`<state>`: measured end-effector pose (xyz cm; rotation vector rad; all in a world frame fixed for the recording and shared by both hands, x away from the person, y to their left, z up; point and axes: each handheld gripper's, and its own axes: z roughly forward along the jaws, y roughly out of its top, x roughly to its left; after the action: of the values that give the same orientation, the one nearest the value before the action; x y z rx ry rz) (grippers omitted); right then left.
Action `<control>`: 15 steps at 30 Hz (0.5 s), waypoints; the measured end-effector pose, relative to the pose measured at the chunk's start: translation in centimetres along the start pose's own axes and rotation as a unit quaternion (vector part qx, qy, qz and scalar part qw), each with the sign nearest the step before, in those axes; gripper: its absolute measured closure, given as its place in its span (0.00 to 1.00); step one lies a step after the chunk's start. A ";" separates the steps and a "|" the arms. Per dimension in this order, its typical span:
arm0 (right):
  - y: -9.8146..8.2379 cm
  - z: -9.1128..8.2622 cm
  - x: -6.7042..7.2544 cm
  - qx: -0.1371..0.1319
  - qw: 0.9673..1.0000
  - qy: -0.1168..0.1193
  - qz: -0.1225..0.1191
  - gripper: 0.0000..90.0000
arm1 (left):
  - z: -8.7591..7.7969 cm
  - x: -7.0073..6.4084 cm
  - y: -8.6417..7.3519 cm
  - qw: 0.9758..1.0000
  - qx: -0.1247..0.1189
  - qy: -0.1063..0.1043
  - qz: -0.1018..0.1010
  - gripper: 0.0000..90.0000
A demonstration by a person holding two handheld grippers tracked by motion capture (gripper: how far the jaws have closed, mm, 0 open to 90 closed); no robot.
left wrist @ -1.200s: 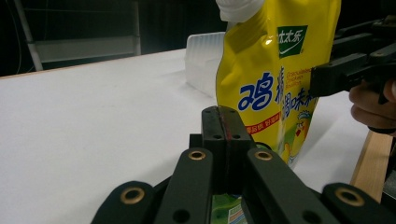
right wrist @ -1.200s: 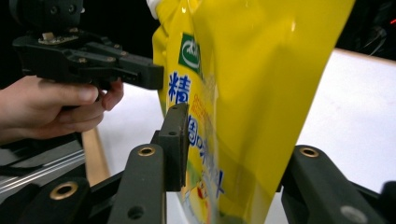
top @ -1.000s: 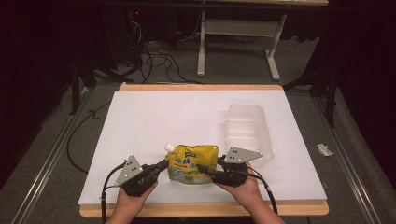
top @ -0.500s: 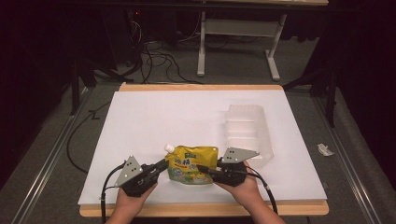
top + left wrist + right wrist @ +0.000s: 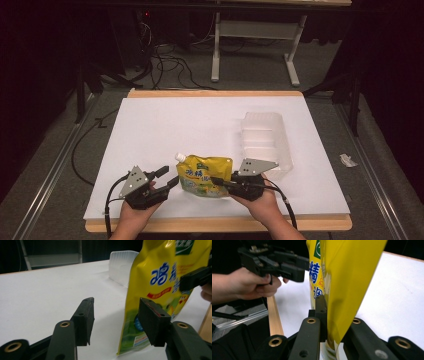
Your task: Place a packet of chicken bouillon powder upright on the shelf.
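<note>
Standing near the lower middle of the high view, the yellow pouch (image 5: 205, 176) sits on the white table (image 5: 170, 130), between the two grippers. The right gripper (image 5: 220, 182) is clamped on the pouch's right edge; in the right gripper view its jaws press flat against the yellow film (image 5: 342, 290), one on each side, and they have just been closing on it. The left gripper (image 5: 167, 177) sits just left of the pouch, at the lower left of centre in the high view. Its jaws stand apart and have just been opening; in the left gripper view the pouch (image 5: 160, 277) lies outside the gap, just beyond the right-hand jaw, and nothing lies between the two pads.

Both hands come in from the bottom edge of the high view. The person's left hand (image 5: 137, 212) grips its tool from below, tool angled toward the upper right. The right hand (image 5: 260, 200) holds its tool pointing left, roughly level with the pouch's lower half.

Farther up and to the right of the pouch, a clear plastic tray (image 5: 265, 142) rests on the table, close behind the right gripper. Beyond the table's far edge, cables (image 5: 165, 60) trail over the dark floor.
</note>
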<state>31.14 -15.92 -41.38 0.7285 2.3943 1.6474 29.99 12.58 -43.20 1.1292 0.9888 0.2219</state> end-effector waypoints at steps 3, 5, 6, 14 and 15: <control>0.3 -0.5 -0.1 -0.012 1.000 -0.002 -0.001 0.97 | 0.0 0.2 0.0 1.000 -0.002 0.007 0.001 0.50; 0.4 -0.7 -0.1 -0.014 1.000 -0.004 -0.001 0.97 | -0.1 0.3 0.0 1.000 -0.002 0.010 0.010 0.50; 0.4 -0.8 -0.1 -0.017 1.000 -0.004 0.000 0.97 | -0.1 0.4 0.0 1.000 -0.002 0.013 0.013 0.50; 1.0 -2.2 -0.3 -0.036 0.999 -0.012 -0.001 0.97 | -0.2 0.6 -0.2 0.999 0.003 0.016 0.031 0.47; 1.1 -2.3 -0.4 -0.037 0.999 -0.013 -0.002 0.97 | -0.1 0.7 -0.2 0.999 0.005 0.020 0.034 0.46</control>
<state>30.89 -17.75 -39.51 0.7278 2.3013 1.7052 30.21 12.98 -43.73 1.1727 0.9897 0.2948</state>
